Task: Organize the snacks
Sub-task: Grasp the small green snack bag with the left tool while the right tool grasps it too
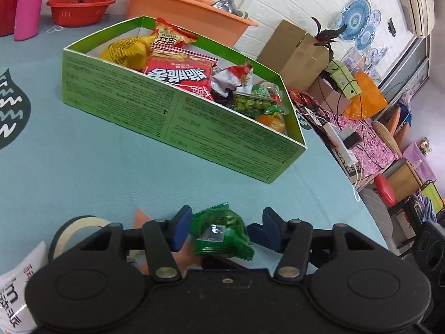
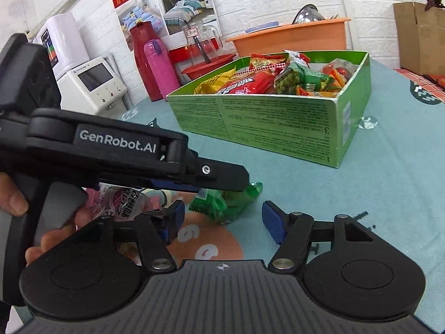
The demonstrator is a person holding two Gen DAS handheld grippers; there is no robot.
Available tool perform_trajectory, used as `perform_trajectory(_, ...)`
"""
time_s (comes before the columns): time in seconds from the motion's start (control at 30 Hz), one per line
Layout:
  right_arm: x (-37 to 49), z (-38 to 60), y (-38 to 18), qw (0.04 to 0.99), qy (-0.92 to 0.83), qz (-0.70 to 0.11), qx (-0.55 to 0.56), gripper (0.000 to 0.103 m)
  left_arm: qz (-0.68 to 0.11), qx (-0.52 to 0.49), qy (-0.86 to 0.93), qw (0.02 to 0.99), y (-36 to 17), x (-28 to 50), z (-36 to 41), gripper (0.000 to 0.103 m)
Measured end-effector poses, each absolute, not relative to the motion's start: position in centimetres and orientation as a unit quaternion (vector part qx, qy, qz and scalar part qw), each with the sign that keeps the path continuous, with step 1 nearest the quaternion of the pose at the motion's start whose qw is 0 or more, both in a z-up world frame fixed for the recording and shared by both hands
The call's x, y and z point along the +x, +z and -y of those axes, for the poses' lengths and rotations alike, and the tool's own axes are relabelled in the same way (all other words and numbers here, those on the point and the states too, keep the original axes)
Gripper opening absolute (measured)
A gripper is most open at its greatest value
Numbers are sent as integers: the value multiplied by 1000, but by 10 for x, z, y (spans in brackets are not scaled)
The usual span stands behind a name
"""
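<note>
We have the left gripper (image 1: 219, 229) straddling the crinkly green foil snack packet (image 1: 222, 236) on the teal tablecloth (image 1: 97, 172), jaws apart, right gripper (image 2: 222, 220) open nearby; slippery foil may squirt sideways, short of the green cardboard box (image 1: 172, 119).

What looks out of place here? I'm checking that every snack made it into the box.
One crinkled green foil snack packet lies loose on the teal tablecloth, between the open left claw pads, short of the green cardboard box packed with snacks. A white packet also sits outside at the left edge.
</note>
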State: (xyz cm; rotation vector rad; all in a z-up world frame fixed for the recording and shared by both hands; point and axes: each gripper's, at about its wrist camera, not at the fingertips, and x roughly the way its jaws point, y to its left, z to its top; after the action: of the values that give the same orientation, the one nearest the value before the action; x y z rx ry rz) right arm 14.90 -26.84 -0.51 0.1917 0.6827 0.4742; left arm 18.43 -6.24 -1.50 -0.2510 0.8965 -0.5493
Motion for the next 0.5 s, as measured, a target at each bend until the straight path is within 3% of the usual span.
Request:
perform_trajectory(0.13, 153, 263, -5, 910, 230, -333, 90, 90, -427, -103, -259, 860, -18, 183, 66, 81)
perform_trajectory(0.2, 154, 262, -6, 912, 226, -331, 86, 83, -427, -94, -257, 862, -21, 183, 68, 76)
perform_trajectory(0.23, 154, 262, -6, 913, 225, -330, 82, 70, -424, -91, -257, 864, -22, 181, 69, 75)
perform_trajectory(0.33, 153, 263, -7, 918, 212, -327, 71, 48, -423, -98, -260, 863, -20, 179, 68, 73)
perform_trajectory(0.5, 150, 268, -1, 921, 213, -316, 76, 43, -401, -106, -266, 870, -9, 172, 68, 72)
